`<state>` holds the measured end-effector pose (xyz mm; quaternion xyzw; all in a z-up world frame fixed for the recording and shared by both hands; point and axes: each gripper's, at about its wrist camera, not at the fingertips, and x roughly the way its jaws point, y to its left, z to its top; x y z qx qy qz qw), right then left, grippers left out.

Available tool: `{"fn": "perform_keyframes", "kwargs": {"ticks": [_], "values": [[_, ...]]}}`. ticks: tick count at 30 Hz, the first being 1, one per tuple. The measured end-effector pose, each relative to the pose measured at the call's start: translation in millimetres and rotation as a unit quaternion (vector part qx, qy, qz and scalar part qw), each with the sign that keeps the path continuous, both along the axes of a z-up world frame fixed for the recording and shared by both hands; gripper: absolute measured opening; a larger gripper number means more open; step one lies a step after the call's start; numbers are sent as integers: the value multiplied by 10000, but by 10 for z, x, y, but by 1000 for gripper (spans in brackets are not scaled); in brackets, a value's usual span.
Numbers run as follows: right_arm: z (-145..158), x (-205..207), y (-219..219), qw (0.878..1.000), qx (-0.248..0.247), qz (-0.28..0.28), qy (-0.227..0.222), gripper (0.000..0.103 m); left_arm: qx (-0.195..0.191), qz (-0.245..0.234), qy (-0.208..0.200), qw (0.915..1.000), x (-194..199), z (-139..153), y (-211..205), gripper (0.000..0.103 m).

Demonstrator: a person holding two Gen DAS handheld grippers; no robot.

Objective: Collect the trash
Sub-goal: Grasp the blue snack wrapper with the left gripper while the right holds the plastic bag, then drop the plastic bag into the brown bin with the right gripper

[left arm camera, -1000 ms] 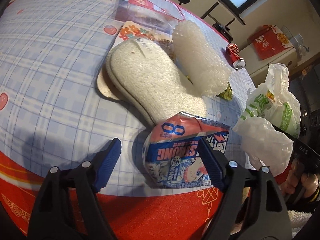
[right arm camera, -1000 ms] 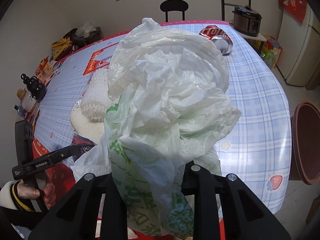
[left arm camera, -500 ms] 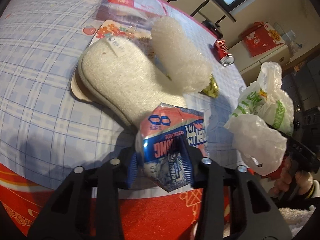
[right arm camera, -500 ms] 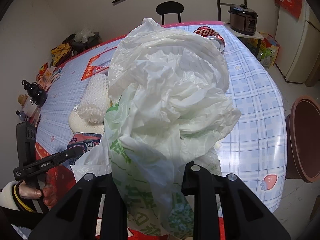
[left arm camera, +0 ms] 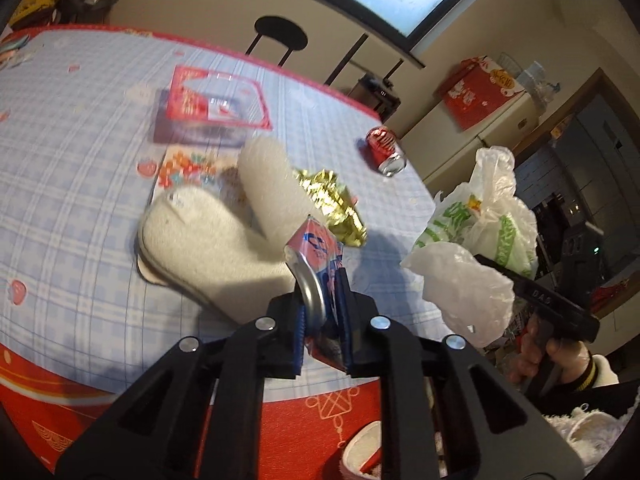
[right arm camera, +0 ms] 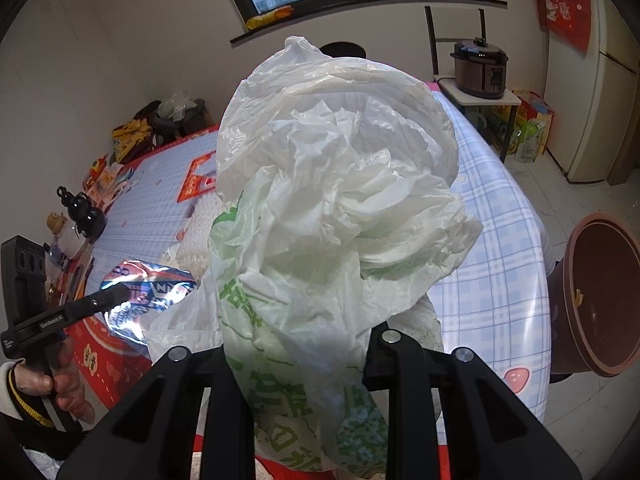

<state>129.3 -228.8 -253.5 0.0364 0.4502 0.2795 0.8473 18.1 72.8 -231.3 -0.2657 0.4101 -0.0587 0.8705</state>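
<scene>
A crumpled blue, red and silver snack wrapper (left arm camera: 316, 248) sticks up between the blue pads of my left gripper (left arm camera: 320, 320). The jaws are closing, the pads press on it, and it hangs lifted above the table's near edge. In the right wrist view the same wrapper (right arm camera: 148, 292) shows at the left, held by that gripper (right arm camera: 116, 294). My right gripper (right arm camera: 296, 356) is shut on a white plastic bag with green print (right arm camera: 340, 200), which billows up and hides much of the table. That bag (left arm camera: 480, 240) hangs to the right of the wrapper.
On the blue checked tablecloth (left arm camera: 60, 160) lie a white fuzzy slipper (left arm camera: 200, 248), a white foam net roll (left arm camera: 268, 184), a gold foil wrapper (left arm camera: 332, 204), a red can (left arm camera: 384, 148) and a red package (left arm camera: 216, 104). A brown bin (right arm camera: 600, 292) stands on the floor at the right.
The left jaws went from wide open around the wrapper to closed on it, then lifted it off the table. The right gripper rose a little with the bag.
</scene>
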Motion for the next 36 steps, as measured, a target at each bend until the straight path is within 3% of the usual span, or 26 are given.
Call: {"fn": "perform_keyframes", "kwargs": {"ticks": [8, 17, 23, 32, 34, 36], "values": [[304, 164, -509, 9977, 209, -521, -389, 24, 192, 352, -758, 9963, -38, 681, 63, 17], [353, 552, -1735, 9826, -242, -1709, -693, 24, 339, 642, -1197, 9901, 82, 1141, -123, 17], [46, 812, -2522, 9696, -701, -2285, -527, 24, 432, 704, -1163, 9898, 190, 1192, -387, 17], [-695, 1316, -3118, 9589, -990, -2657, 113, 24, 623, 850, -935, 9900, 251, 1166, -756, 17], [-850, 1413, -3188, 9576, -978, -2692, 303, 28, 670, 881, -889, 9899, 248, 1157, -812, 17], [-1003, 1497, -3247, 9577, -953, -2673, 482, 37, 703, 903, -861, 9897, 236, 1157, -850, 17]]}}
